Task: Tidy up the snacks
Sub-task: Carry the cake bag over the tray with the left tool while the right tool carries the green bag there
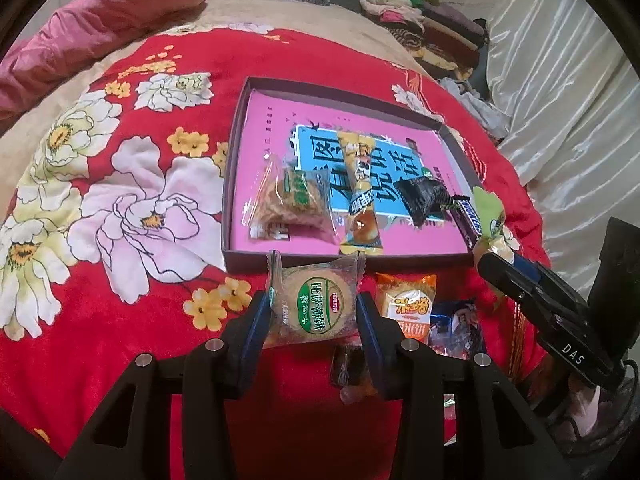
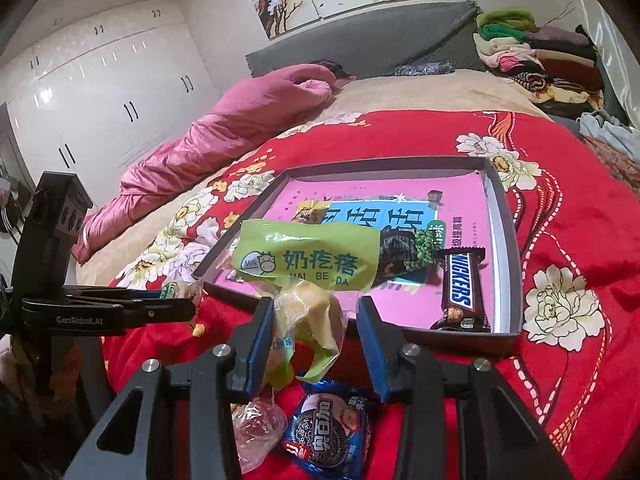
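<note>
Snacks in both grippers at once! The left gripper (image 1: 314, 312) has its blue pads clamped on a round green-labelled biscuit in clear crinkly wrap (image 1: 313, 306), lifted just short of the shallow dark cardboard tray with the pink printed floor (image 1: 236, 152). That biscuit looks light but brittle, so I'd say pinching the wrapper's sides as it does now is wise. The right gripper (image 2: 316, 320) squeezes the bunched clear lower half of a lime-green milk-candy bag (image 2: 308, 264), which hangs soft and floppy ahead of the fingers, over the tray's near rim. Only the right view shows the brown chocolate bar (image 2: 460, 288) whole; only the left shows the long yellow packet (image 1: 360, 192) in the tray.
</note>
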Demonstrator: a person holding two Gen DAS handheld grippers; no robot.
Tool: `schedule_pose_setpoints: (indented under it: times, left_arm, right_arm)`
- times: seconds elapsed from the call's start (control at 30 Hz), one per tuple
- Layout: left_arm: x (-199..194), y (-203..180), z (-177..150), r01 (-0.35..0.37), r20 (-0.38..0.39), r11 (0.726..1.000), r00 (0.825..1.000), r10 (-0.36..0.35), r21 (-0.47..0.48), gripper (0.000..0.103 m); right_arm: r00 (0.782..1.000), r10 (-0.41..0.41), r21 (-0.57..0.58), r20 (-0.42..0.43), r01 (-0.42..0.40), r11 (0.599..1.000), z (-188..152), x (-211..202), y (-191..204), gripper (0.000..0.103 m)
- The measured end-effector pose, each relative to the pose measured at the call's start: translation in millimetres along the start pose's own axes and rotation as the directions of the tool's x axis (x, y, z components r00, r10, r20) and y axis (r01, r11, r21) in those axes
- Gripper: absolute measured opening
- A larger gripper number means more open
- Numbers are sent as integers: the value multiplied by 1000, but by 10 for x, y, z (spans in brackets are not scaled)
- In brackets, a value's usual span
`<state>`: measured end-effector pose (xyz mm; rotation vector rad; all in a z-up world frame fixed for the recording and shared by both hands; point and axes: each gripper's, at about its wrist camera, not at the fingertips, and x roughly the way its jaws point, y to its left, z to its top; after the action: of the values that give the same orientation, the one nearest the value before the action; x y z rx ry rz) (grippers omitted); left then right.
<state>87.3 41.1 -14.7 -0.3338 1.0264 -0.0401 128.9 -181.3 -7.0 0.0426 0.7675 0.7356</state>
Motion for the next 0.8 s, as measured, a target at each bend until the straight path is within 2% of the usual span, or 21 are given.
schedule_pose_setpoints:
  times: [0.53, 0.8]
  left_arm:
    - [-60, -64, 71, 1, 40, 1000, 999, -2, 11, 46]
    - [-67, -116, 114, 5, 52, 1000, 999, -6, 23, 46]
  right_arm:
    - [997, -29, 38, 73, 26, 999, 79, -115, -95, 42]
    - [996, -39, 52, 82, 35, 998, 102, -121, -146, 42]
